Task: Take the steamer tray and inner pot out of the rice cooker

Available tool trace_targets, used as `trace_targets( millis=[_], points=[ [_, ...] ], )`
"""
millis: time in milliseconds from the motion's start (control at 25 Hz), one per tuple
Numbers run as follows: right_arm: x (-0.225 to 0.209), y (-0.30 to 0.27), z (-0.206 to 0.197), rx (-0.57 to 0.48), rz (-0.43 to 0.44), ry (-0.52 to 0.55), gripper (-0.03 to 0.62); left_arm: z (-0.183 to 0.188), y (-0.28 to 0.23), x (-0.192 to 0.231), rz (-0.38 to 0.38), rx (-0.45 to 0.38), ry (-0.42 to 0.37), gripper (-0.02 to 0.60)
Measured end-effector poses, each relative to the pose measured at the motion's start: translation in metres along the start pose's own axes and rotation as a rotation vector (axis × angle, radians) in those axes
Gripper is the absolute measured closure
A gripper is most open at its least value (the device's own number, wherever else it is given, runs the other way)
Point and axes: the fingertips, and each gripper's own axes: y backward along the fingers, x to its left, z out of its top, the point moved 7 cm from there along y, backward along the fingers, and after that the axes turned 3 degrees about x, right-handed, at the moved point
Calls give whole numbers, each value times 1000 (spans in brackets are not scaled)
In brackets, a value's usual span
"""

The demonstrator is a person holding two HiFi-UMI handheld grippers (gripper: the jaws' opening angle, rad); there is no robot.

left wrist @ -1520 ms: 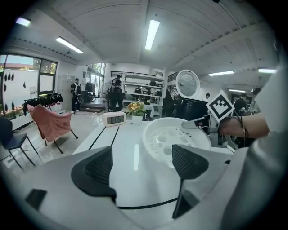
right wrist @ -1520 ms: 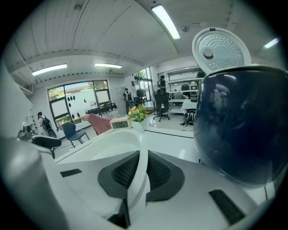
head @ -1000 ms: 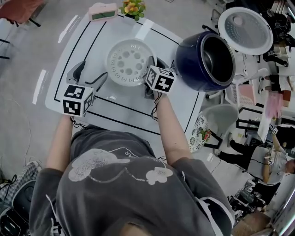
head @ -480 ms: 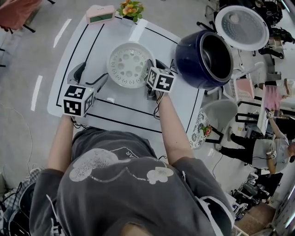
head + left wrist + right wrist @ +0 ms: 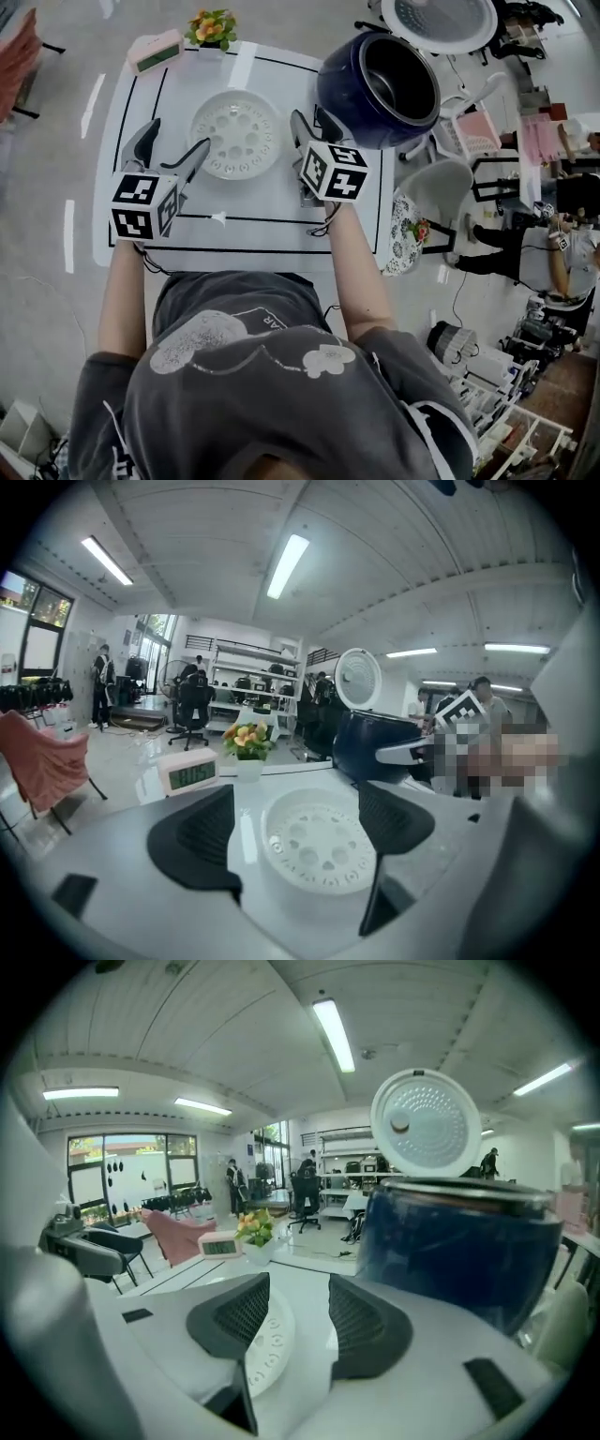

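The white steamer tray (image 5: 236,134) lies flat on the white table (image 5: 253,239), between my two grippers. My left gripper (image 5: 169,150) hangs just left of it with its jaws wide apart, and the tray (image 5: 323,841) shows beyond the gap. Off the tray's right rim, my right gripper (image 5: 314,125) is opening its jaws with nothing between them. The tray's edge (image 5: 267,1349) shows behind its left finger. The dark blue rice cooker (image 5: 375,89) stands at the table's far right, lid (image 5: 441,21) up, with its dark inner pot (image 5: 405,77) inside. It looms right of the right gripper (image 5: 298,1321).
A pink clock (image 5: 157,52) and a small flower pot (image 5: 212,28) stand at the table's far edge. A grey chair (image 5: 441,192) sits off the right side of the table. People and shelving stand further right.
Both grippers have lifted off the table. The right one, which sat shut at the tray's right rim, has let go and spread its jaws. The tray stays on the table.
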Motion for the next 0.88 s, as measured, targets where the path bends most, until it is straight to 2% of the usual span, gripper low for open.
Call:
trace_targets(
  millis=[160,320,440,680,880],
  points=[
    [-30,48,22,-94,-50,-5,376,27,-23,-32,-73,-24,-62,169],
    [-76,98,38,-161,-73,-2,377,54,-46,-88,-131,-38,-135,169],
    [-116,124,51,-200,-102,22,378,74,-66,-124,-151,-58,-162,169],
    [-200,138,79,-211,-148,56,378,112,-96,-174,-110,-110,-189,169],
    [-257,116,99,-167,-132,126,378,131,-121,-200,-57,-124,-205,169]
  ],
)
